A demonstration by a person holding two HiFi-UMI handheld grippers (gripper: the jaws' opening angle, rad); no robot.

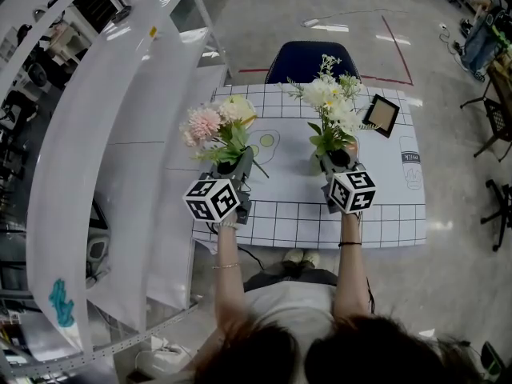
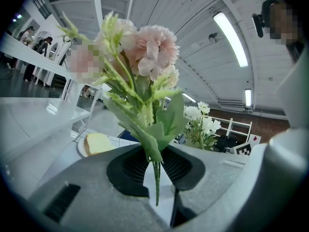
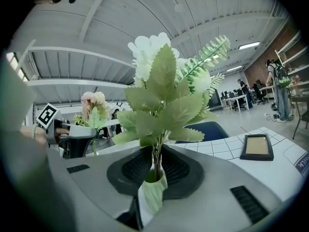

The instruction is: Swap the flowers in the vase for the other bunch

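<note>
Closest to the head camera are the person's head and two outstretched forearms, each ending in a marker cube above the near half of the checked bench. The left hand-held gripper is clenched on the thin green stems of the pink bunch and holds it upright in the air near the bench's left edge. The stem ends hang free below the jaws, with nothing around them. Keeping that bunch off to the side looks deliberate, since it leaves the vase mouth free.

The right hand-held gripper is clamped on the stems of the white bunch, over the right half of the bench and well apart from the pink one. In the right gripper view these stems run straight down into the mouth of a pale green ribbed vase directly below the jaws; its base is hidden. Gripping just above the rim keeps the bunch vertical, so the stems go in without tipping the vase.

A small picture frame lies toward the far right corner, and a blue chair stands beyond the far edge. The swap seems almost done: what is left is to let go of the white bunch and set the pink one down.
</note>
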